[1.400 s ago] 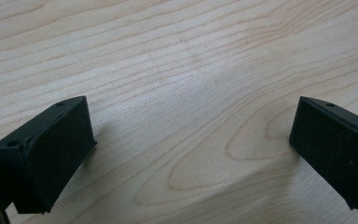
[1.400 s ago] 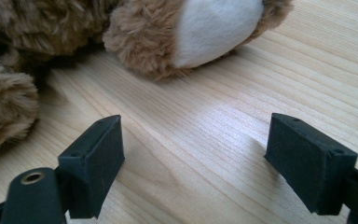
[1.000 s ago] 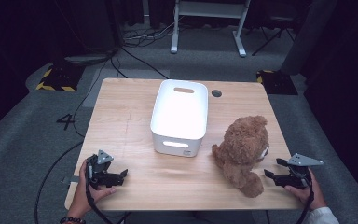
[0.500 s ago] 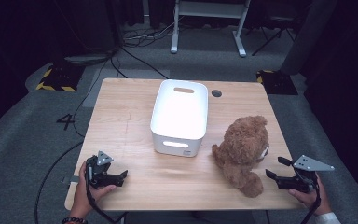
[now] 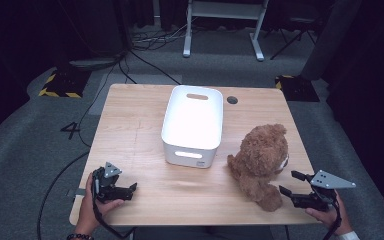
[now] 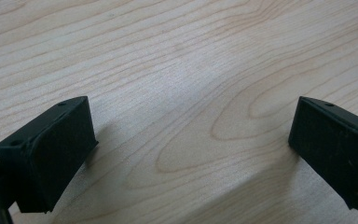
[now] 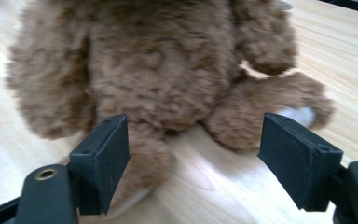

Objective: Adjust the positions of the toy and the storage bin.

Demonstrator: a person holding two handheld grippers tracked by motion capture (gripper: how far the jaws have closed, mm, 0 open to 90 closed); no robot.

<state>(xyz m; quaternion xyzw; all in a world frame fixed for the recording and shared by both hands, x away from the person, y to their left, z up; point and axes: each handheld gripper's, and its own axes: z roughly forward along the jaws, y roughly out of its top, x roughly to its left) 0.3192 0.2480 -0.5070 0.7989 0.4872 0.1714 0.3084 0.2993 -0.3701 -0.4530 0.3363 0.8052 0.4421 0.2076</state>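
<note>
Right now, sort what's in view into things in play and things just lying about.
In play:
- teddy bear, facing the open right tongs
- left tongs, open over bare table

Lying about:
- white bin, upside down mid-table
- cables on the floor

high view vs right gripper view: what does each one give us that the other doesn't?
High view alone: the white bin upside down mid-table, the left gripper open over bare wood, the person's hands and the floor cables. Right gripper view alone: a close look at the teddy bear's fur and pale foot patch, framed by the open jaws without touching. Shared: the teddy bear, the right gripper open and pointed at it, and the wooden table.
</note>
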